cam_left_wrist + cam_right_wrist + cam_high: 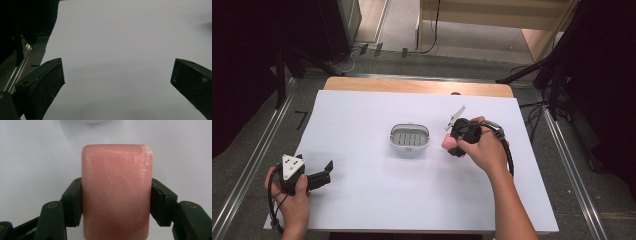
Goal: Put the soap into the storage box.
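Your left gripper (324,176): jaws spread, nothing between, near table (362,200) edge | your right gripper (116,202): jaws pinching pink soap bar (116,190) by its long sides, bar jutting forward | white slotted dish (410,140): just beyond, apart.

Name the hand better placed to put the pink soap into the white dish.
Right: the right gripper already clamps the pink soap beside the white dish; the left gripper sits open, far off.
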Tool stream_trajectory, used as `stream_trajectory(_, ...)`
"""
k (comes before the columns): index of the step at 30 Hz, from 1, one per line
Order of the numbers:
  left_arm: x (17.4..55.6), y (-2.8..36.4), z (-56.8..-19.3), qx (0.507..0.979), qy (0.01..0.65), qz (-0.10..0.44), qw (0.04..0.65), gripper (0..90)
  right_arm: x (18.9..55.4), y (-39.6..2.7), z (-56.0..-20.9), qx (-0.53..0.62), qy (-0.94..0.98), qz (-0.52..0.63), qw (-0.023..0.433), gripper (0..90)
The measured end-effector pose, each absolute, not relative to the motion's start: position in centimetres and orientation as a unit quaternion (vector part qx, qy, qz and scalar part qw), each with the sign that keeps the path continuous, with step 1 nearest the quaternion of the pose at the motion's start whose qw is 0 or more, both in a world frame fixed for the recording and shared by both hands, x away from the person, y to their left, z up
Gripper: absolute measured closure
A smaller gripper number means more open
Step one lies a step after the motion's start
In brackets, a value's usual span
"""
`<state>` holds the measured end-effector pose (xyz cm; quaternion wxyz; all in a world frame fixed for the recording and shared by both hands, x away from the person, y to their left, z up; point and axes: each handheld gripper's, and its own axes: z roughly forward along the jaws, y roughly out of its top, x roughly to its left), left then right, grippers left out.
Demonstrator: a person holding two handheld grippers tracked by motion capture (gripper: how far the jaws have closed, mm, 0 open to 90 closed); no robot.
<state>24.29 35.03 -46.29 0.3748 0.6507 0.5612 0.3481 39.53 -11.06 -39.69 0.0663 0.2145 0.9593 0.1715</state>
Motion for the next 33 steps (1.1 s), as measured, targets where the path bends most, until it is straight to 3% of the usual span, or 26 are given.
stream_trajectory(33,24.3,35.0,-46.3,0.655,0.558,0.346,0.374,0.0,40.9,-6.8,-37.4,0.157,0.966,0.195,0.063,38.7)
